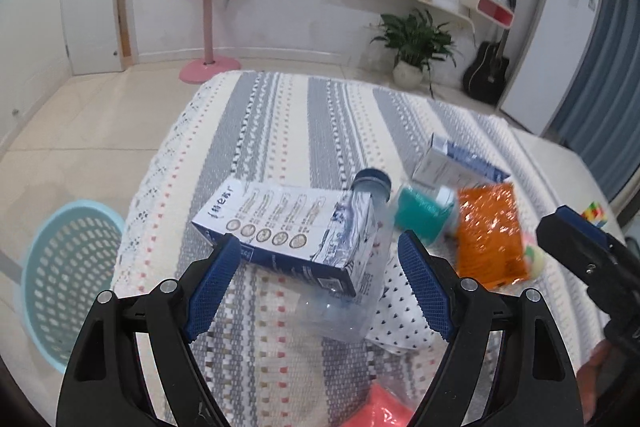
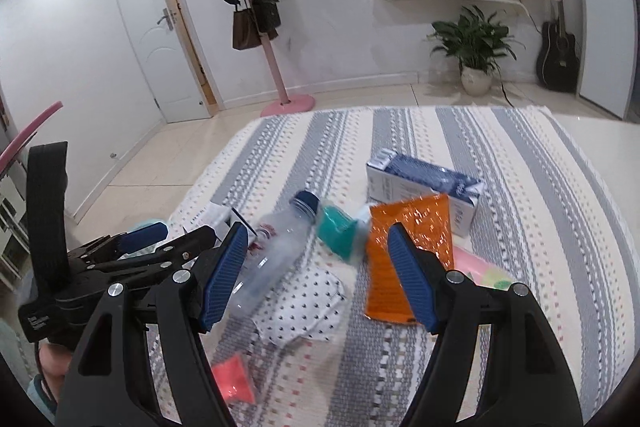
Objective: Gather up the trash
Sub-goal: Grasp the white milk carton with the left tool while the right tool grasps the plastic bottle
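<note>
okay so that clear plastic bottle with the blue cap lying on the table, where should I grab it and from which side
Grip the clear bottle across its lower body, coming down from above with the right gripper, whose fingers are open. It lies on its side; in the left view a blue and white carton covers its upper half near the blue cap, so only the lower body is free.

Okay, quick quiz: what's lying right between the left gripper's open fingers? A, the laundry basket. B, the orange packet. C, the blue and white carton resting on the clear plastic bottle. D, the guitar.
C: in the left wrist view, the left gripper is open around the blue and white carton, which rests on the clear plastic bottle; the orange packet lies off to the right.
</note>
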Motion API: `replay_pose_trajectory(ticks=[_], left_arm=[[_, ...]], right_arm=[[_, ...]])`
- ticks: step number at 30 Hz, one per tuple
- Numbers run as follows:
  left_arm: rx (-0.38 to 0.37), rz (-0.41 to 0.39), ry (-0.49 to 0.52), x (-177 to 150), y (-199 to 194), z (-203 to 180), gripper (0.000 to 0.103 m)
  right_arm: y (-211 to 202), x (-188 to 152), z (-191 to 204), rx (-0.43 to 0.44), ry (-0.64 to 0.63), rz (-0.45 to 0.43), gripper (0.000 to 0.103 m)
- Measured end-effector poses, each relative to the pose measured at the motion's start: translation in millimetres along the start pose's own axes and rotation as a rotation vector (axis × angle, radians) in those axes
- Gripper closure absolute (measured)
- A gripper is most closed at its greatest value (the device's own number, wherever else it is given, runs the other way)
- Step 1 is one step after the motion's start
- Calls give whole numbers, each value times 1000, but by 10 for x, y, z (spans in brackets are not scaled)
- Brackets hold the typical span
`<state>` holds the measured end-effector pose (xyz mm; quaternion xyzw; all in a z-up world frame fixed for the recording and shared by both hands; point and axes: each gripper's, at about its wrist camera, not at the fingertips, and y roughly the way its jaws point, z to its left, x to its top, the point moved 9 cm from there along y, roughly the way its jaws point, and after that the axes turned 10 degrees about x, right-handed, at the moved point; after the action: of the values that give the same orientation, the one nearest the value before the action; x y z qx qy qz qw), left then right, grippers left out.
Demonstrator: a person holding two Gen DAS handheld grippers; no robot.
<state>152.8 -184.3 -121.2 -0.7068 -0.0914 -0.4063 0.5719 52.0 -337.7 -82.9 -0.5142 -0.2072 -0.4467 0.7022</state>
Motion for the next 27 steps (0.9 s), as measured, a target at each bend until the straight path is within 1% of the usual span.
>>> replay_pose_trajectory(ticks=[2,4,5,6,8,10,13,16,17,18,19,20,21,22,23,25,27], left_arm=[[17,6,12,-18,11,18,27],[28,3,26,-36,17,80,32],[22,10,37,-55,16,98,42],[12,22,45,-84,20,131,49],[13,37,59,-138,3,226,51],[31,47,81,-198,-15,332,51],[32,72,93,-283,-61,488,51],[65,100,121,-377,-93,675,51],[72,107,124,-401,-111,739,50],[60,110,112,-405,-128,784,48],[28,110,82,-384,-149,818,44],[-1,111,50,-359,-158,832,33],[-30,114,9,-327,-152,845,27],[-66,118,-43,-274,-134,856,27],[-82,124,-76,-241,-98,857,27],[-85,166,-164,-175,64,860,24],[-74,209,-215,-166,245,824,24]], right_arm=[[34,-35,-28,2,8,11,34],[53,-52,-28,5,8,16,34],[50,-68,-18,5,6,18,34],[63,-78,3,8,3,22,34],[85,-104,31,13,-6,29,34],[96,-126,60,17,-13,34,34],[133,-178,116,30,-14,43,34],[178,-223,180,40,-19,56,34],[194,-240,205,43,-22,60,34],[214,-259,234,47,-25,65,34],[228,-269,260,50,-28,69,34],[239,-281,283,54,-32,73,34],[252,-295,317,57,-39,78,34],[258,-309,342,59,-46,81,34],[258,-322,364,60,-53,84,34],[237,-342,393,56,-70,85,34],[207,-355,408,44,-91,82,34]])
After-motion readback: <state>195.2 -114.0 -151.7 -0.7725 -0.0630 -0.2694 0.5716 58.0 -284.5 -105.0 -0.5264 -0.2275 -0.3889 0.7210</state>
